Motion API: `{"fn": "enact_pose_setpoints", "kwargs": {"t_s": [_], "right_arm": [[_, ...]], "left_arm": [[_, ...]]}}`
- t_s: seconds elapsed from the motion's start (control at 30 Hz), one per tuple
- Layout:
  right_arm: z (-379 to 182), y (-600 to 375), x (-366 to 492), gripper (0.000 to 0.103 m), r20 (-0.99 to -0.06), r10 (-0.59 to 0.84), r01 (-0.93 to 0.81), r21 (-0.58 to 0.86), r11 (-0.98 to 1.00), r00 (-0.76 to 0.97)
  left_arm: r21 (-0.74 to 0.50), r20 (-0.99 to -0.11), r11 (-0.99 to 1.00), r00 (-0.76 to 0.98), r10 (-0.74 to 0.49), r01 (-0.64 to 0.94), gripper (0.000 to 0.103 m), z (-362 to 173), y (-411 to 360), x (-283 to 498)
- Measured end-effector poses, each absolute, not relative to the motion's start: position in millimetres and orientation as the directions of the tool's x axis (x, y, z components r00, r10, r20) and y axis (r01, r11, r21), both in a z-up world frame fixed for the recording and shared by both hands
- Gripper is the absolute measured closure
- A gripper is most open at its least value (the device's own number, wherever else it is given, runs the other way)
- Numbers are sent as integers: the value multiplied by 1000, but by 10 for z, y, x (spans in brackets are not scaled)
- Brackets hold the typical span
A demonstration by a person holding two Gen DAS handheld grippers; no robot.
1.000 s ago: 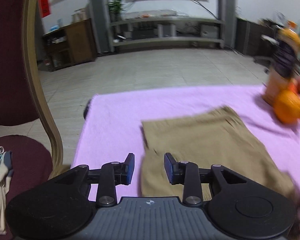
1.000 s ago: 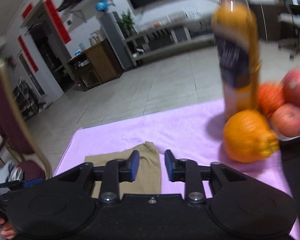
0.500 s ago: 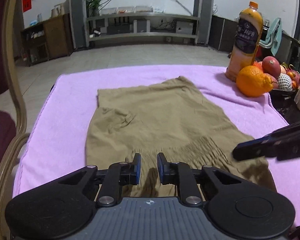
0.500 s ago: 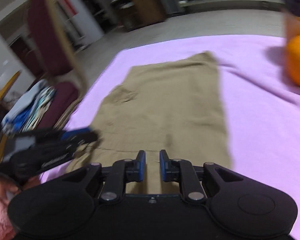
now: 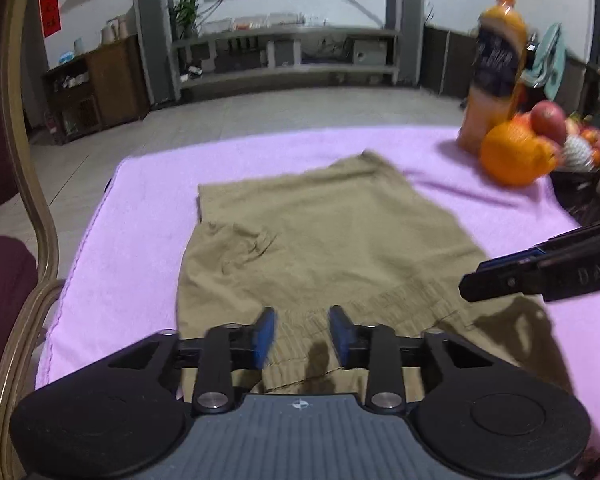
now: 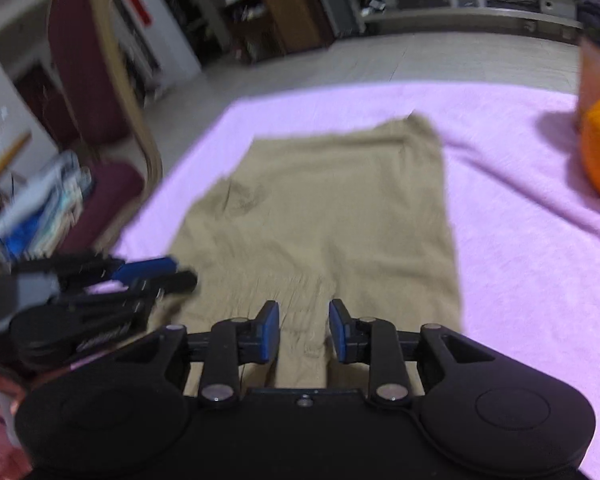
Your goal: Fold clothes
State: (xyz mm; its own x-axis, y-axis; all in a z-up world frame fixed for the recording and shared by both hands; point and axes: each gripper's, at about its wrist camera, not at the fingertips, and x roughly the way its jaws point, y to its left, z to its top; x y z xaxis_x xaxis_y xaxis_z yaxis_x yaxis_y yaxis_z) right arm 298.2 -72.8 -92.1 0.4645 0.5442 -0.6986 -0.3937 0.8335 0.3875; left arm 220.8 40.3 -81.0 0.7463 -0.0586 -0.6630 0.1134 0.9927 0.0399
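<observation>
A pair of tan shorts lies flat on the purple cloth, waistband toward me. It also shows in the right wrist view. My left gripper is open over the waistband's near left part, nothing between its blue pads. My right gripper is open over the waistband's near right part, empty. The right gripper shows from the side in the left wrist view. The left gripper shows blurred in the right wrist view.
An orange juice bottle, an orange and a bowl of fruit stand at the cloth's far right. A dark red chair stands to the left, with folded clothes on its seat.
Both grippers' jaws have opened wider since half a second ago. They hover over the waistband end of the shorts. The shorts have not moved.
</observation>
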Motion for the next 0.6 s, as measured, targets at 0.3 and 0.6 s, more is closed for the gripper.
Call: {"fn": "enact_pose_setpoints", "kwargs": {"t_s": [0.3, 0.6], "right_arm": [[-935, -1340, 3203, 44, -666, 495, -143, 510, 848, 558], [-1190, -1620, 3581, 59, -654, 516, -33, 602, 798, 553]], "left_arm": [[139, -677, 981, 736, -7, 137, 60, -926, 254, 2194], [107, -676, 963, 728, -113, 249, 67, -870, 95, 2375]]}}
